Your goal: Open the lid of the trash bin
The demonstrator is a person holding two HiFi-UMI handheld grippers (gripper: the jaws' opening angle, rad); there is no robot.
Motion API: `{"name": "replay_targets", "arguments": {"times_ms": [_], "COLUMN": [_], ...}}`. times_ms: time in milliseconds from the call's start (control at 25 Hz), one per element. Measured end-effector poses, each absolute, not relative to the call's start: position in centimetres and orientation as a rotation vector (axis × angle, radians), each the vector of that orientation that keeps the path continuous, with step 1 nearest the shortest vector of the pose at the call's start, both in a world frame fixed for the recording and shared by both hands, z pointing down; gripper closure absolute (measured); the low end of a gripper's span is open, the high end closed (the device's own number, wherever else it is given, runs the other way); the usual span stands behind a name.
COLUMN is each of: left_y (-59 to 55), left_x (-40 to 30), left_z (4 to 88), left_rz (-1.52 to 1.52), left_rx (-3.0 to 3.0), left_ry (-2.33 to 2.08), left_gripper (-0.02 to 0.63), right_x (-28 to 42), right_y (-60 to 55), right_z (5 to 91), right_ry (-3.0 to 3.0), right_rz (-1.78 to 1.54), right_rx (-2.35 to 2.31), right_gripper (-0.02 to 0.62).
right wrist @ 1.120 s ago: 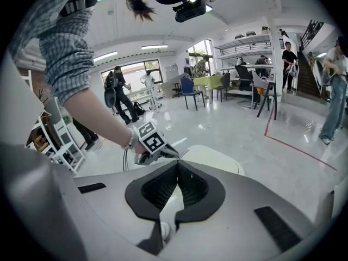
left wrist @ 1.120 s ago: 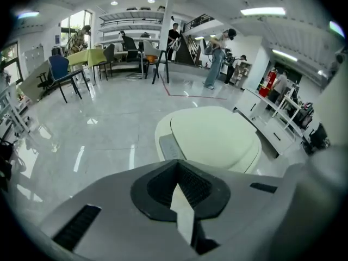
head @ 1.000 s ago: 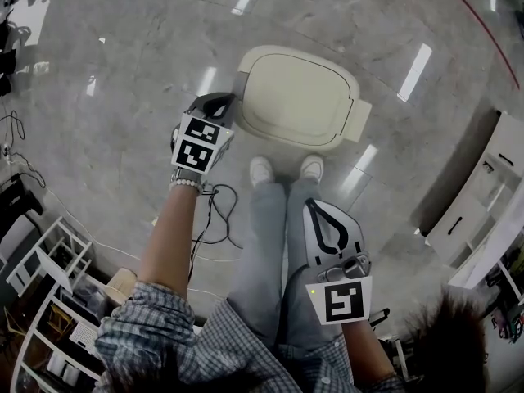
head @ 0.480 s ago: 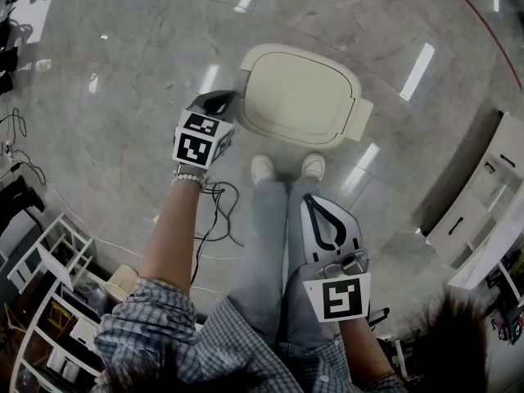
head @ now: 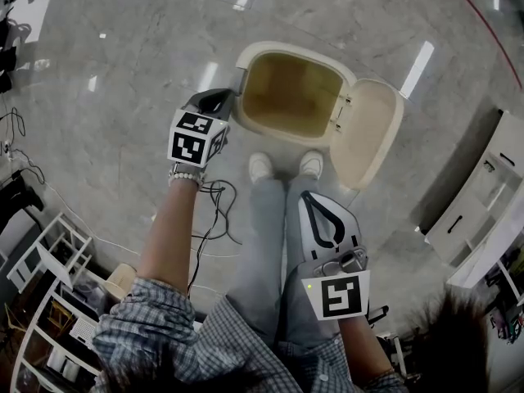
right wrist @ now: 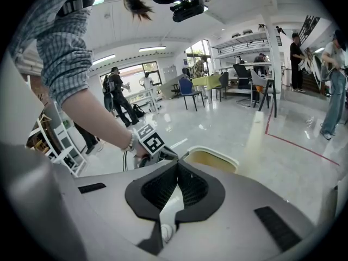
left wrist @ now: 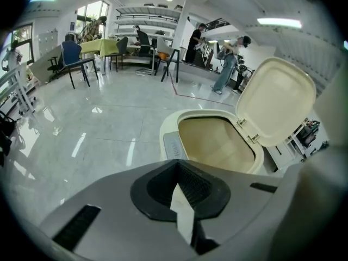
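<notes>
Cream rounded plastic trash bin (head: 291, 97) at twelve o'clock of the feet, open, tan inside bare, hinged lid (head: 370, 129) tipped up at its three o'clock. Left gripper (head: 227, 98) pinched together, empty, beside the nine o'clock rim. Right gripper (head: 316, 207) likewise closed on nothing.

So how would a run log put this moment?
cream plastic trash bin: lid open | left hand-held gripper: shut, empty, beside bin rim | right hand-held gripper: shut, empty, away from bin
</notes>
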State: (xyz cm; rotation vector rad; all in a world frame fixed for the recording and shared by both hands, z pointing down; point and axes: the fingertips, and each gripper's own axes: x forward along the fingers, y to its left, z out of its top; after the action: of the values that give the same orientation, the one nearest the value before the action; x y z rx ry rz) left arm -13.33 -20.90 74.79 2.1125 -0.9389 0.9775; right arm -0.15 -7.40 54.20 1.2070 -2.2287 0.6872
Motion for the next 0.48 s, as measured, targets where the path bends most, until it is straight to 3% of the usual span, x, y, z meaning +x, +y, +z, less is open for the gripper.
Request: {"name": "replay_targets", "arguments": {"times_ms": [480], "left_y": [-21.02], "left_x": [-13.06], "left_z": [74.32], "left_rz": [1.007], "left_rx": [2.155], "left_ry": [-0.964], "left_gripper": [0.601], "right_x": [0.75], "right_y": [-7.68], "right_z": [54.13], "right_ry": [-2.241], "right_rz": [0.664], "right_rx": [1.215], "right_gripper": [0.577]}}
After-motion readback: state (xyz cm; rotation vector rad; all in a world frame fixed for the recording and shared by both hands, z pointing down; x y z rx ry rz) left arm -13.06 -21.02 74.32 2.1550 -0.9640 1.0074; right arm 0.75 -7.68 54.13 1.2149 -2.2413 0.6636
